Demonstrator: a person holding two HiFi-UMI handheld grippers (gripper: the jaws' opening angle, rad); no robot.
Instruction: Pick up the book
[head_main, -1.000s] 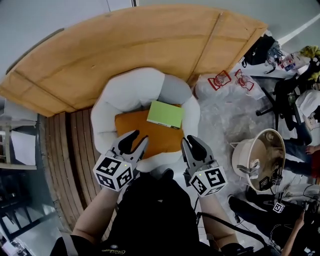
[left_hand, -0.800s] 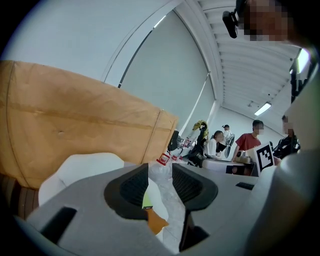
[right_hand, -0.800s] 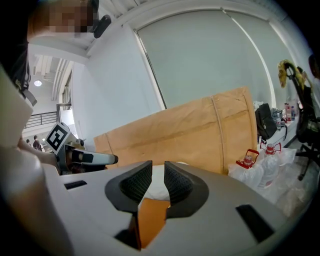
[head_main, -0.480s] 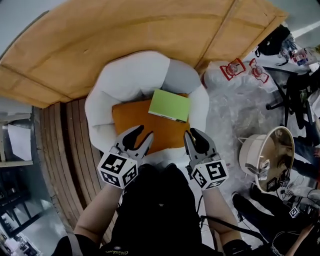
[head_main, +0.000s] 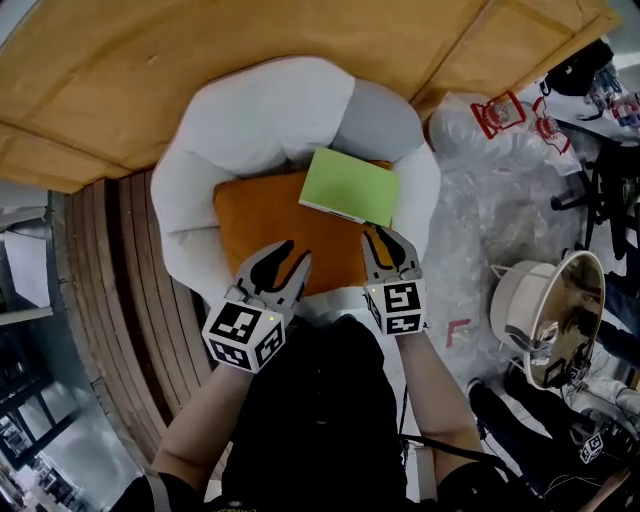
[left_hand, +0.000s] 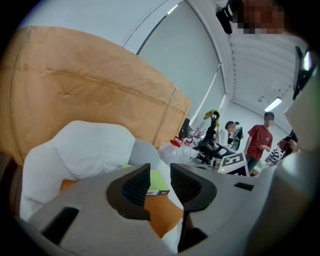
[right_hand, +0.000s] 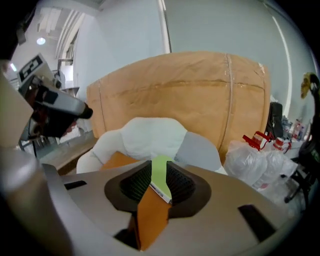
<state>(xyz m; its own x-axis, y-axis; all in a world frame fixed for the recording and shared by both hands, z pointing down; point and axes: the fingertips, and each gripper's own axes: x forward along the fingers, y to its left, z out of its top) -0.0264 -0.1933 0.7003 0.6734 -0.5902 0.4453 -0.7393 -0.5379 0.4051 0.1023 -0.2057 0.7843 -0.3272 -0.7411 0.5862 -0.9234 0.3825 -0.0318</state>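
The green book (head_main: 350, 186) lies on an orange cushion (head_main: 265, 225), untouched, just ahead of both grippers. The left gripper (head_main: 292, 254) is partly open and empty. The right gripper (head_main: 378, 238) is all but closed, also empty.

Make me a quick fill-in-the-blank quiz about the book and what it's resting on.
The book has a ___ cover. It lies on an ___ cushion. That cushion sits in a soft ___ chair.
Missing words: green; orange; white.
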